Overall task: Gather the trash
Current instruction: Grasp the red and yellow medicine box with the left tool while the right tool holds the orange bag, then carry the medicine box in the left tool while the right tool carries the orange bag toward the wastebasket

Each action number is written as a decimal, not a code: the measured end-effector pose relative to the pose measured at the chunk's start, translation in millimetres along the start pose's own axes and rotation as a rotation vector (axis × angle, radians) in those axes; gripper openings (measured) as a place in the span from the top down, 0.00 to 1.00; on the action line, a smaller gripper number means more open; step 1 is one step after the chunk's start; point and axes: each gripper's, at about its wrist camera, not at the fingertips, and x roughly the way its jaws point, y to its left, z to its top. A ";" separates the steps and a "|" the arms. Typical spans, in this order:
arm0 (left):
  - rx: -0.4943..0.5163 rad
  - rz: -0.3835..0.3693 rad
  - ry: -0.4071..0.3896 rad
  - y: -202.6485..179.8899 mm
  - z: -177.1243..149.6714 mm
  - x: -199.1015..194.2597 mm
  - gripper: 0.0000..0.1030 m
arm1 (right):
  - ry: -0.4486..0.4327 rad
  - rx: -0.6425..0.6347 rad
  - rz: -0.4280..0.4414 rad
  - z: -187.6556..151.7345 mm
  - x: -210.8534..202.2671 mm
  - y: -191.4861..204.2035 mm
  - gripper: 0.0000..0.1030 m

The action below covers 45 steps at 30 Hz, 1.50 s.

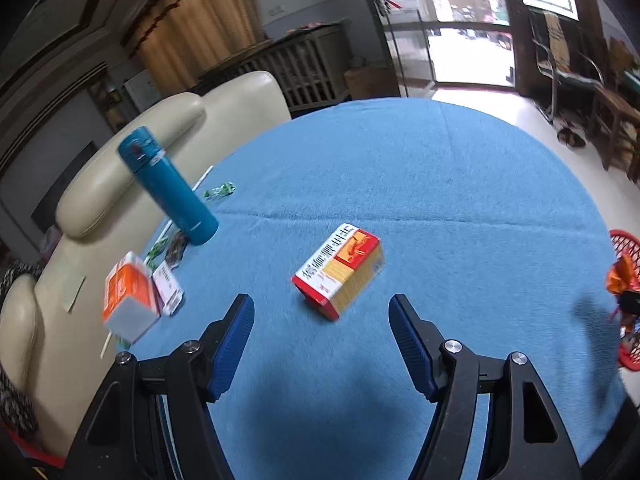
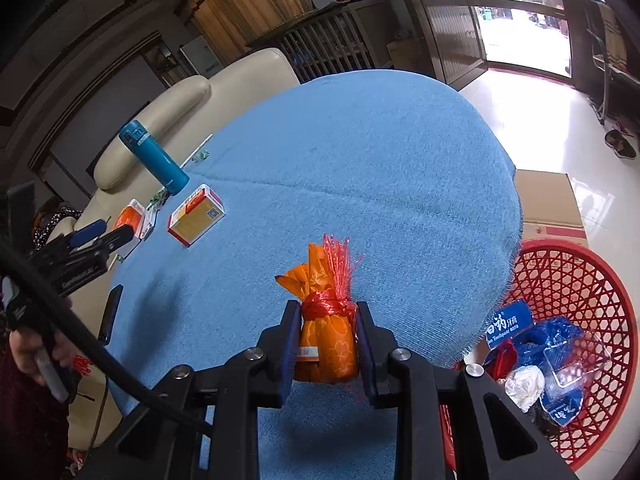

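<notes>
The worktop (image 2: 360, 160), draped in blue cloth, is being shown filling the middle of both views, with a red basket (image 2: 580, 280) already holding wrappers at the lower right of the right wrist view, just off the cloth's edge. A red and yellow box (image 1: 338, 270) is being framed at the centre of the left wrist view, ahead of the left claw (image 1: 322, 316), whose jaws are being held wide and empty. In the right claw (image 2: 328, 344) an orange wrapped bundle (image 2: 328, 344), tied with red string, is being gripped narrowly at the lower centre. The bundle is probably best carried well over the basket's rim before being released, so that it is not dropped onto the cloth.
</notes>
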 end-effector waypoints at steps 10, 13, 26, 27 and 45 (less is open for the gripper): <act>0.035 -0.186 0.098 19.9 24.2 71.7 0.31 | 0.037 0.001 -0.017 -0.5 12.2 4.6 0.72; 0.064 -0.237 0.116 19.5 28.2 85.4 0.30 | 0.036 0.004 -0.023 0.6 11.3 3.8 0.72; 0.063 -0.251 0.168 2.9 17.6 118.5 0.39 | 0.033 0.006 -0.035 0.6 12.4 9.3 0.72; 0.049 -0.252 0.164 2.6 16.2 116.9 0.41 | 0.031 0.004 -0.034 0.6 12.0 9.6 0.72; -0.074 -0.068 -0.040 -42.1 12.0 -20.0 0.53 | -0.043 -0.002 -0.006 -1.2 -19.8 7.8 0.72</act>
